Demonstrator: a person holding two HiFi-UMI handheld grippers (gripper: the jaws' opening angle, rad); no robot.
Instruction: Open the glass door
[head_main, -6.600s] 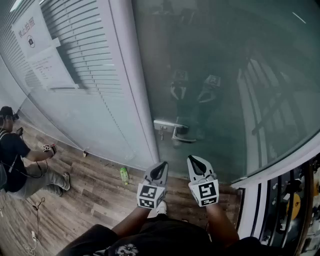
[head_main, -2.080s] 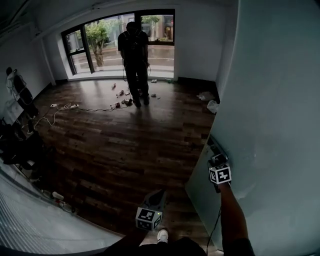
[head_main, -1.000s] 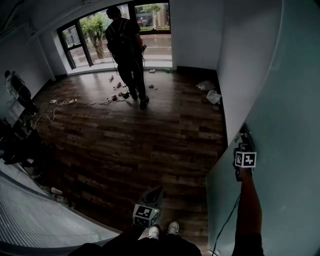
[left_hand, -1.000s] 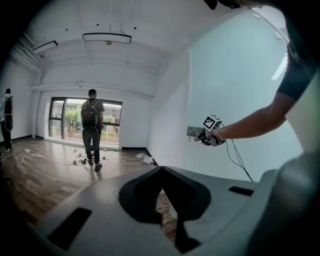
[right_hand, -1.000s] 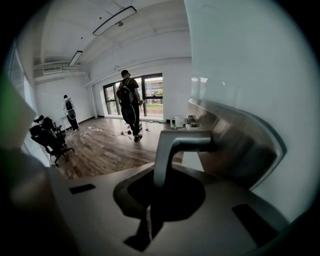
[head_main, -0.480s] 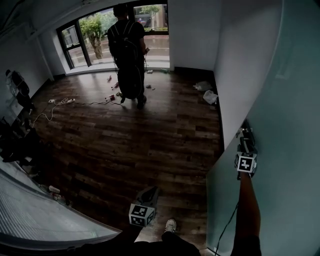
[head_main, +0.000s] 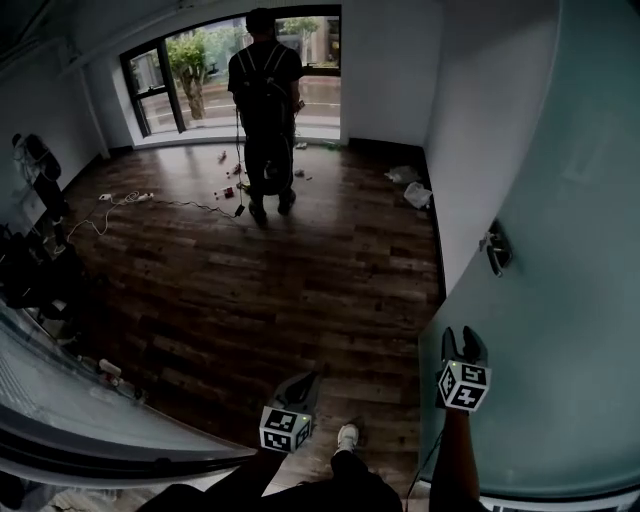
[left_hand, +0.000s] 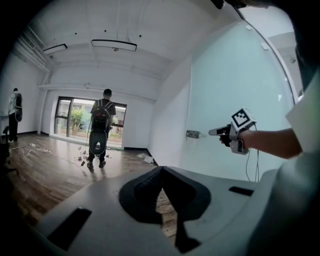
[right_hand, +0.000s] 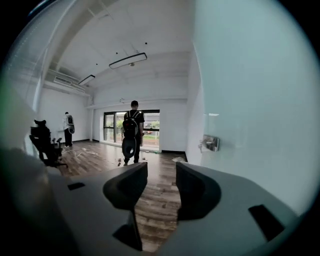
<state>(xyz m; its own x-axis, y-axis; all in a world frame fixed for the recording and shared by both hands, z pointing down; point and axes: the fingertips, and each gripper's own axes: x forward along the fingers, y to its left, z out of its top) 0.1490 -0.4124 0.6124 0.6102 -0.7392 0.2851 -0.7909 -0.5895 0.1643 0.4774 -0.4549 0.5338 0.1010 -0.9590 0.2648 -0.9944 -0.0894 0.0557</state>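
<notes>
The frosted glass door (head_main: 560, 300) stands swung open along the right of the head view, with its metal handle (head_main: 497, 248) on the near face. My right gripper (head_main: 463, 338) hangs below and short of the handle, apart from it, open with nothing between its fingers. In the right gripper view the handle (right_hand: 211, 143) shows ahead to the right of the parted jaws (right_hand: 161, 172). My left gripper (head_main: 303, 381) is low at the middle over the floor, shut and empty. In the left gripper view the left gripper (left_hand: 161, 169) has its tips together, and the right gripper (left_hand: 220, 131) shows just short of the handle (left_hand: 193, 134).
A person with a backpack (head_main: 265, 100) stands on the dark wood floor (head_main: 250, 290) before the far window, with cables and small items around the feet. Another person (head_main: 35, 170) and chairs are at the left. A white wall (head_main: 470, 120) meets the door's edge.
My right gripper has let go of the door handle, opened, and drawn back and down away from it. The left gripper has shifted slightly. The person by the window has turned.
</notes>
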